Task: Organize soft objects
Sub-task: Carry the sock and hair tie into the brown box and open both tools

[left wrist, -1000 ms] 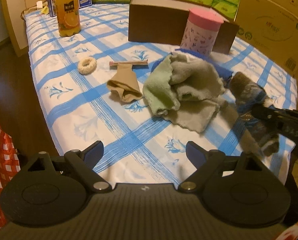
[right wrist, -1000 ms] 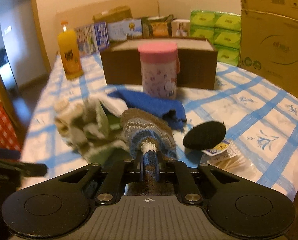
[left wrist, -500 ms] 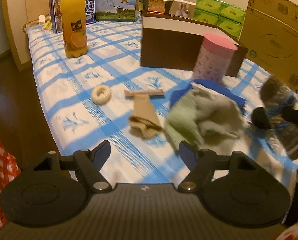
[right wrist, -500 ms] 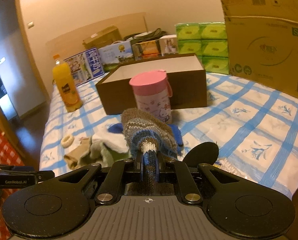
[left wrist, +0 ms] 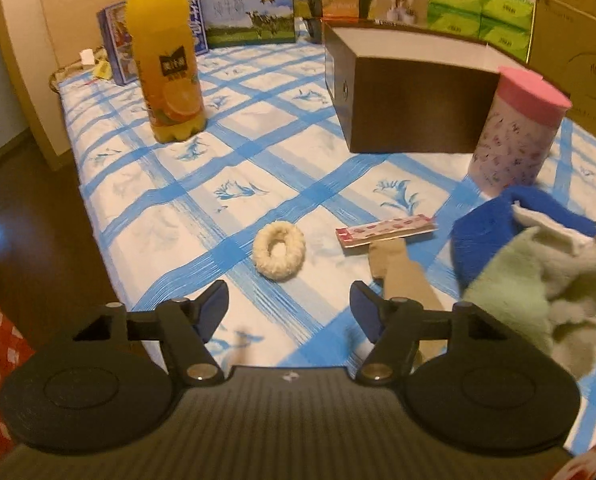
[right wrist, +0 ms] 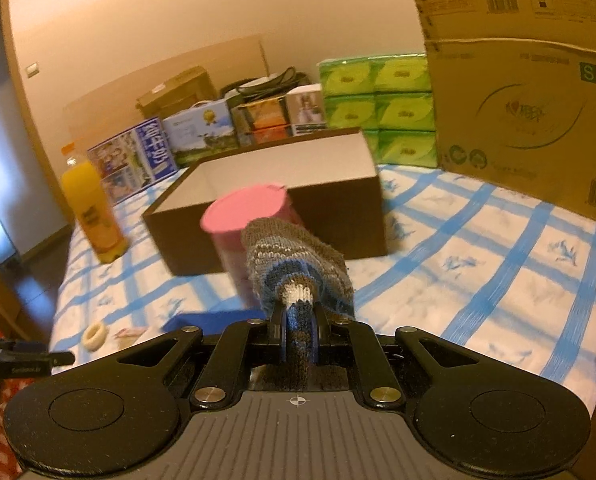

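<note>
Now the knitted sock [right wrist: 298, 276] is lifted clear by the clamped right gripper [right wrist: 298, 330] — toward the brown box [right wrist: 282, 184] (seemingly) — while the left gripper [left wrist: 290, 308] is held wide.

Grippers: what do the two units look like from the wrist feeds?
Both match: black bodies, ribbed grey centre plate, round discs either side, silver pivot bolts. The left gripper has dark blue pads. The right gripper has a crosshair mark on its plate. No cables visible.

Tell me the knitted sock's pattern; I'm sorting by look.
Brown, blue and white knit stripes on the sock, clearest in the right wrist view.
</note>
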Tool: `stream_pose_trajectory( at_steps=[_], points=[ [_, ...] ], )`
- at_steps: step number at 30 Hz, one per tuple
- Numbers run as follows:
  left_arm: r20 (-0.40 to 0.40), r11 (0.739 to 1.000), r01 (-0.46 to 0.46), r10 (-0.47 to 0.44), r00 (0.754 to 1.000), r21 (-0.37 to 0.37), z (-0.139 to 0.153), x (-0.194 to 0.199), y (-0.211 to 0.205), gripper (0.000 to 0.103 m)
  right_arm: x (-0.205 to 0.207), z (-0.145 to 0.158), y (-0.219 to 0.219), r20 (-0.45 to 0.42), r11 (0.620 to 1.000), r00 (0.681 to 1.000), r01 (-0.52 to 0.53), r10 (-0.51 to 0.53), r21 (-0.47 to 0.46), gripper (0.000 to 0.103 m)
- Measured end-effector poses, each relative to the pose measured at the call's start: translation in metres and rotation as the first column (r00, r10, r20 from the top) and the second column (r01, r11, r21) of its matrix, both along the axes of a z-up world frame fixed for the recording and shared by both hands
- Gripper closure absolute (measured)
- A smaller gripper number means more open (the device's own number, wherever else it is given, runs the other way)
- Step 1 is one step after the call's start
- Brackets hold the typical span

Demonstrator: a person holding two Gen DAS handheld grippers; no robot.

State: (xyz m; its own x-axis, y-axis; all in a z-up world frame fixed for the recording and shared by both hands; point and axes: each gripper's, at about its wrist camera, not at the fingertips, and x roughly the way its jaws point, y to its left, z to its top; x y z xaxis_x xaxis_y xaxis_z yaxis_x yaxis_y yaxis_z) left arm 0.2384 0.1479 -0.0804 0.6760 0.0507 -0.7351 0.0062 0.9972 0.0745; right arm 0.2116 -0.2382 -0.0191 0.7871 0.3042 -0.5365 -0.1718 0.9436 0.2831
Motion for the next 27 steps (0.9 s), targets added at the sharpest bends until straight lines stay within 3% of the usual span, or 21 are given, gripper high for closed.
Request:
stream_pose_trajectory(
  at_steps=[6, 10, 12, 19, 21, 27],
  points=[
    [-0.033, 0.999, 0.027, -0.026, 0.999, 0.021, -0.019, 0.032, 0.004, 0.052, 0.033, 0.003, -0.018, 0.006, 0.999, 0.999, 0.037, -0.037, 0.006, 0.092],
    [-0.045, 0.999, 0.035, -0.033, 0.998, 0.031, -0.025, 0.049, 0.007, 0.054, 0.052, 0.003, -0.024, 0.014, 0.999, 0.999, 0.046, -0.045, -0.020, 0.092],
    [-0.049, 0.998, 0.046, -0.044, 0.998, 0.032, -0.029, 0.057, 0.008, 0.062, 0.059, 0.001, -0.026, 0.014, 0.998, 0.999, 0.047, -0.046, -0.030, 0.092],
    [-0.066, 0.998, 0.059, -0.057, 0.996, 0.038, -0.036, 0.065, 0.006, 0.073, 0.074, -0.008, -0.034, -0.002, 0.998, 0.999, 0.044, -0.044, -0.054, 0.092],
    [-0.061, 0.997, 0.069, -0.066, 0.996, 0.042, -0.037, 0.065, 0.005, 0.084, 0.077, -0.011, -0.037, -0.012, 0.998, 0.999, 0.043, -0.043, -0.056, 0.092],
    [-0.039, 0.995, 0.085, -0.084, 0.996, 0.041, -0.022, 0.064, 0.002, 0.086, 0.085, -0.011, -0.044, -0.005, 0.997, 1.000, 0.029, -0.030, -0.065, 0.092]
  ],
)
